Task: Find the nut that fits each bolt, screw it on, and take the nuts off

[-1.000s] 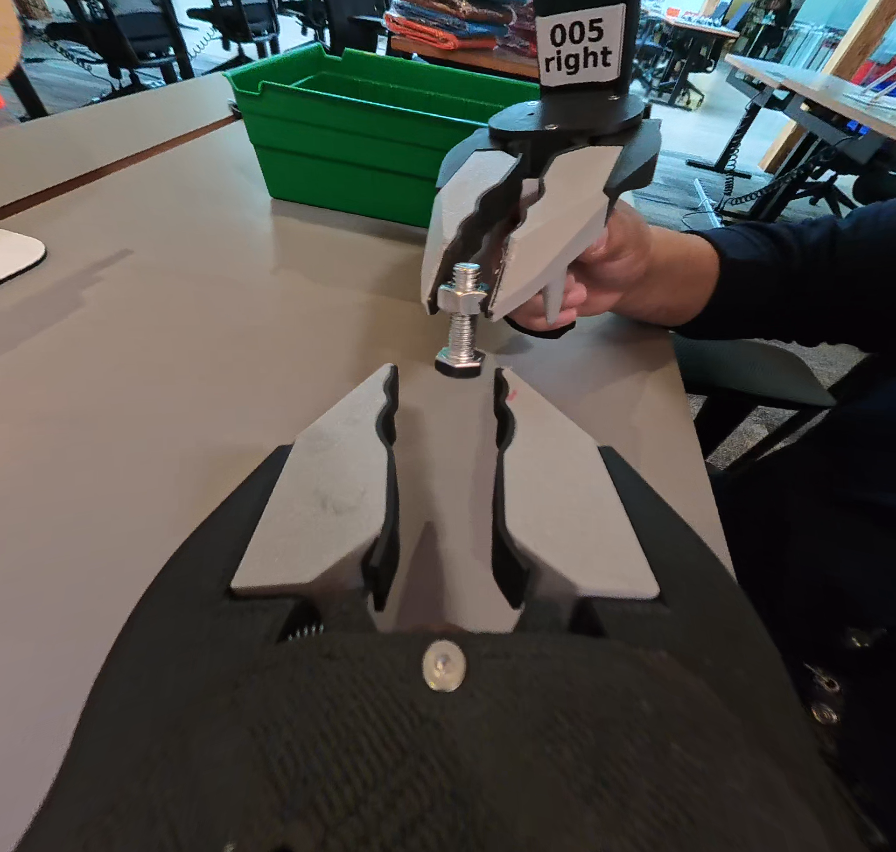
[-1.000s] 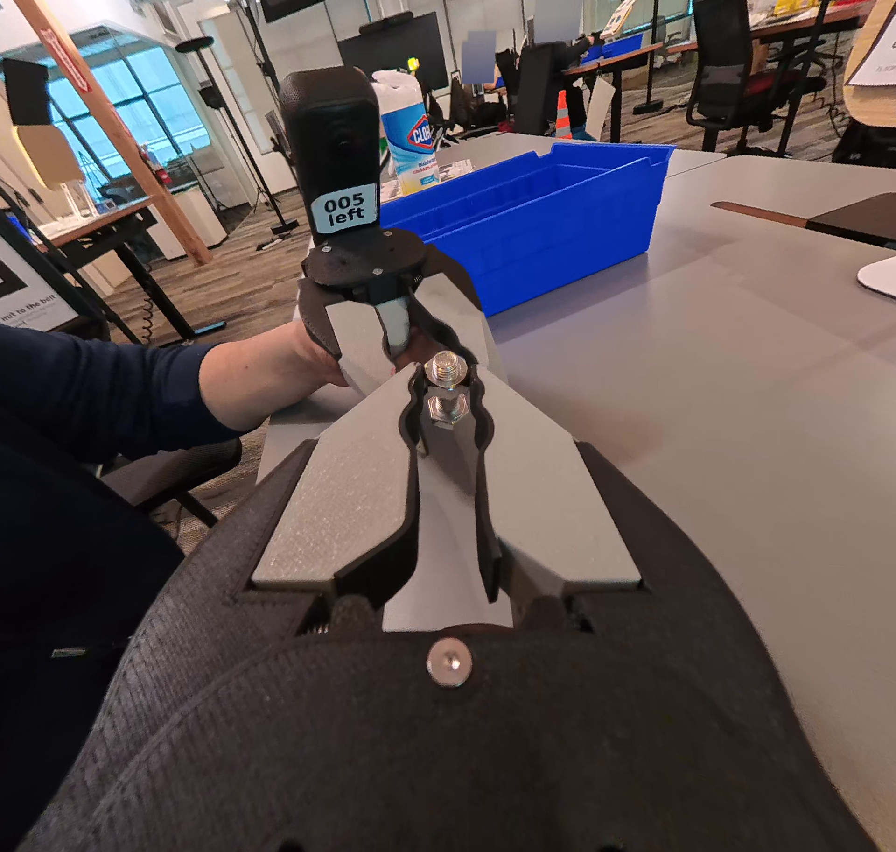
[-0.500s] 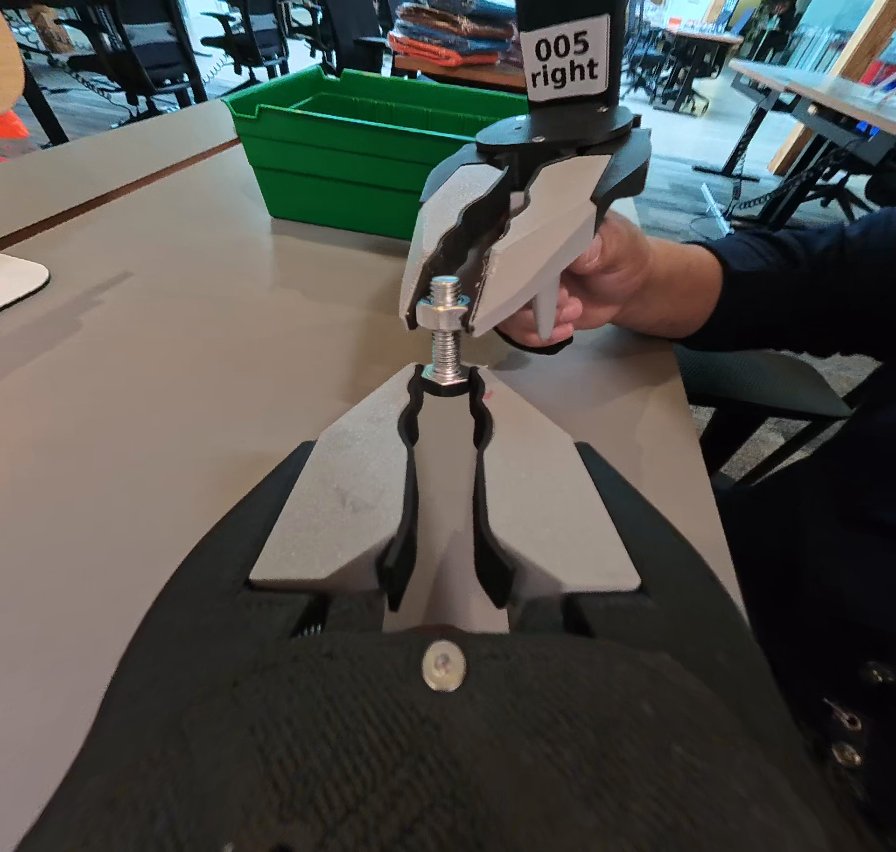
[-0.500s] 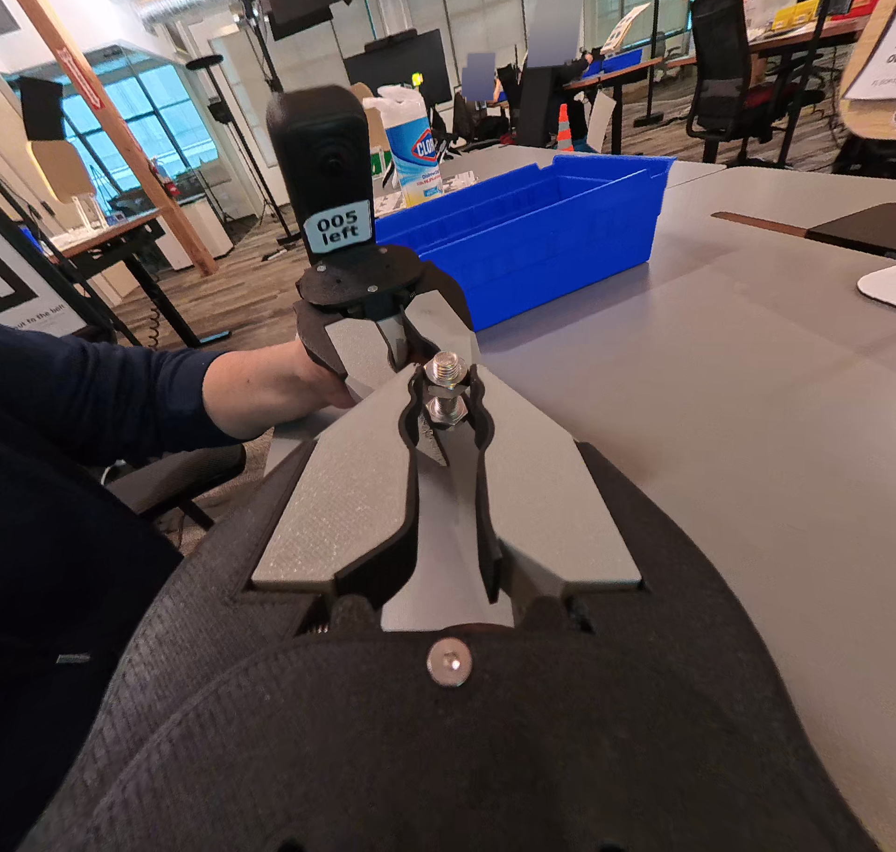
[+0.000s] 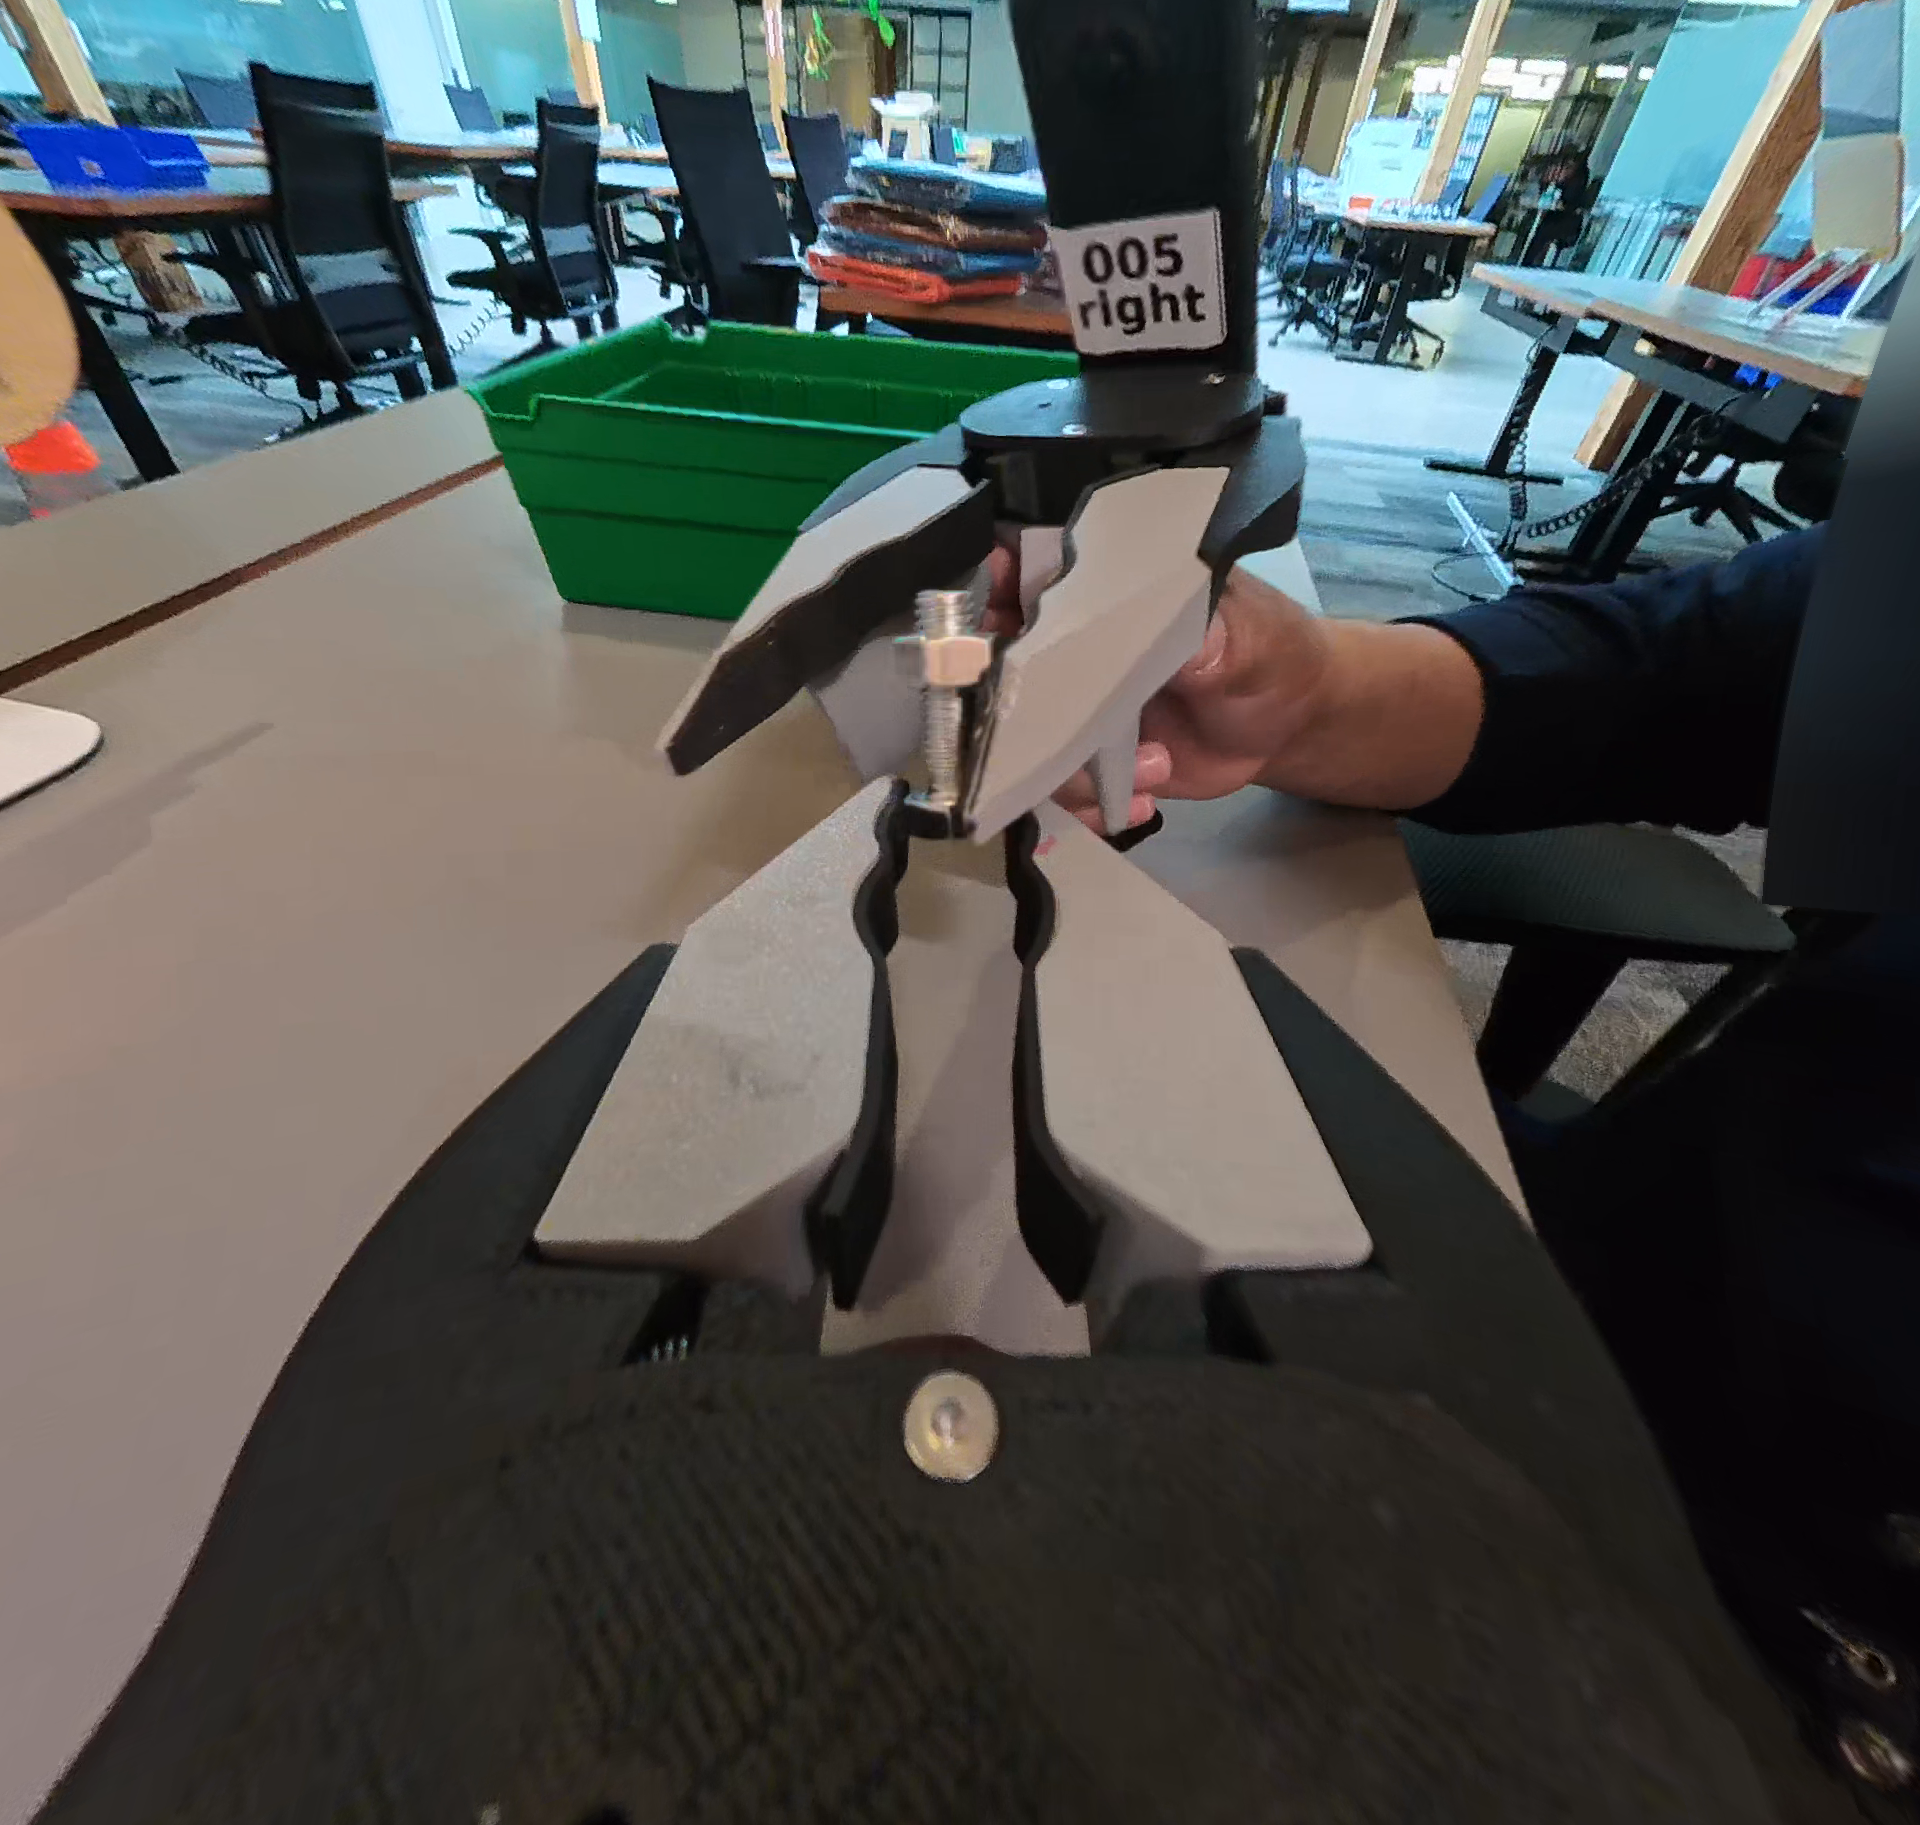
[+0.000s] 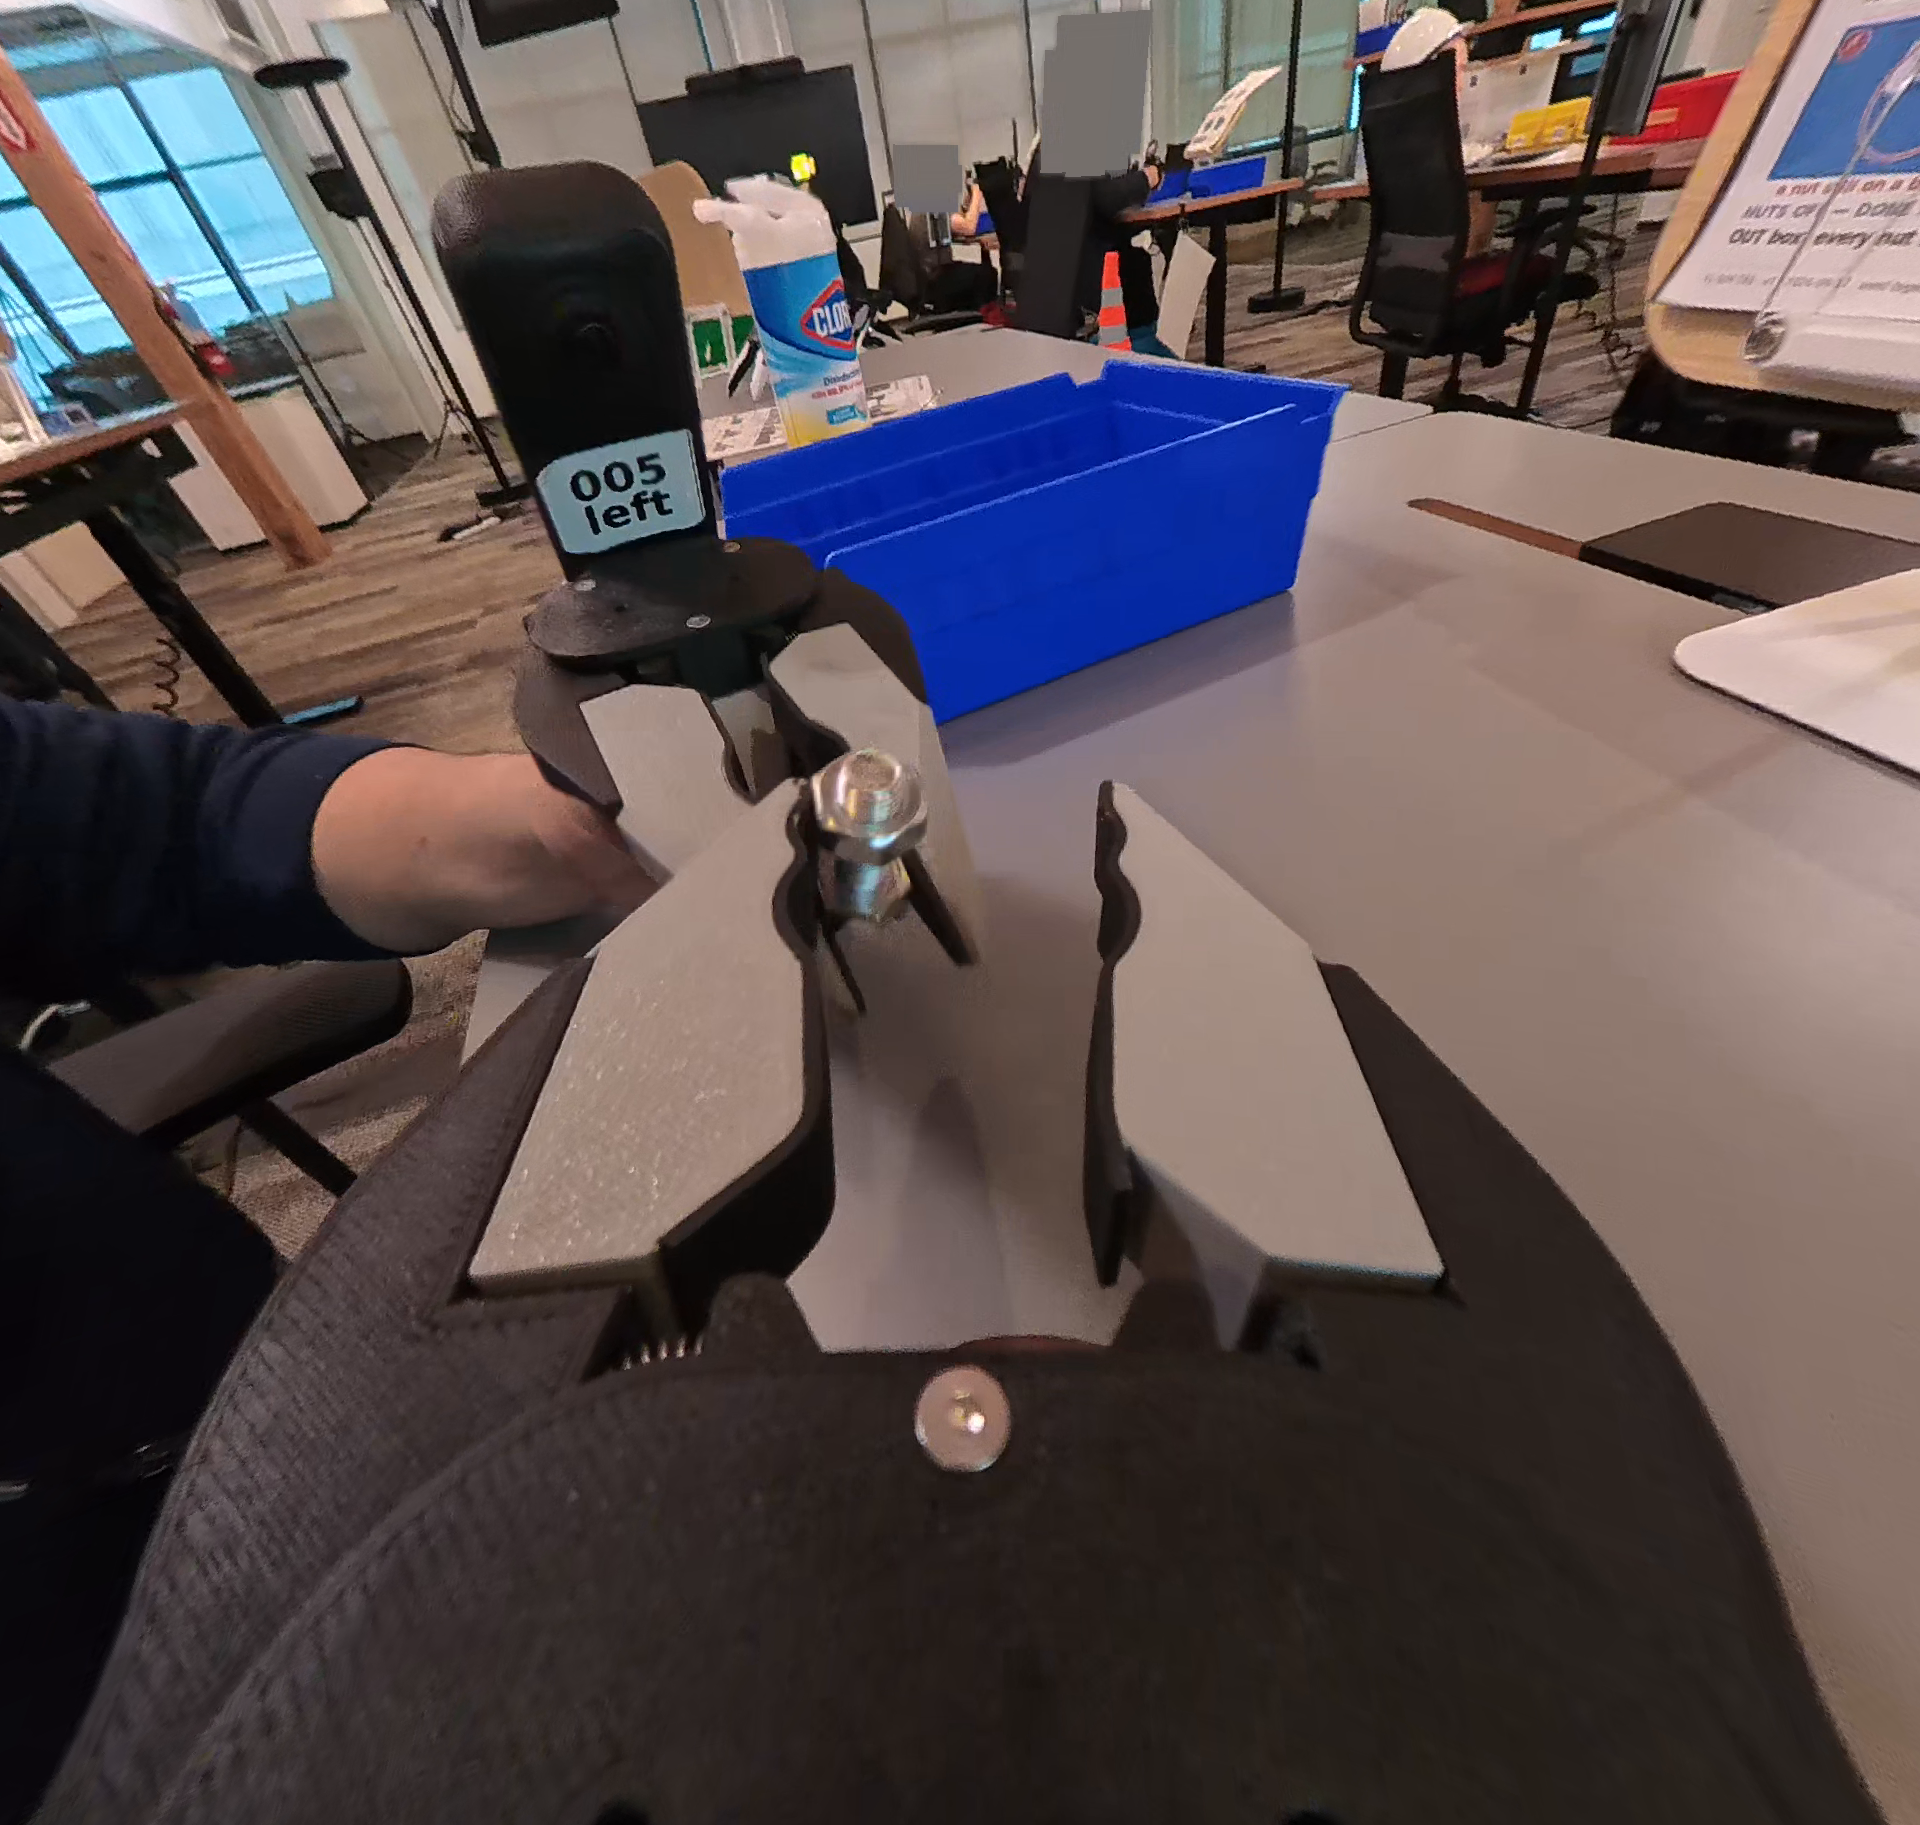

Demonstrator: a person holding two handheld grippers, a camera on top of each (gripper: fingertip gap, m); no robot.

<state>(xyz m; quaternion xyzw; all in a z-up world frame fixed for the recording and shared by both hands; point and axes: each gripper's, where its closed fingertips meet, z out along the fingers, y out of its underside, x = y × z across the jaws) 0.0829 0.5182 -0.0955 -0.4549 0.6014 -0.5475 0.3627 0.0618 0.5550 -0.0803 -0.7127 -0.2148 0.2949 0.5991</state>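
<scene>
Half a second ago the right gripper (image 6: 961, 845) was clamped on the nut; now its fingers stand wide apart, released, with one pad just beside the nut (image 6: 868, 807) and the other well clear. Below it the left gripper (image 5: 951, 825) grips the head of the silver bolt (image 5: 940, 726), which stands upright with the nut threaded on near its top end. From the left wrist view the bolt's threaded shank shows in profile between the spread fingers (image 5: 821, 632) of the right gripper, and a green bin (image 5: 727, 445) sits behind it near the desk's (image 5: 312, 840) far edge. Seen from the right wrist view, the bolt points almost end-on, its head mostly hidden; that view alone shows a blue bin (image 6: 1060, 549) further along the desk, a wipes canister (image 6: 805, 321) behind it, and a white pad (image 6: 1829, 674) at the right edge. Each view shows the hand (image 5: 1236, 695) holding the other gripper.
</scene>
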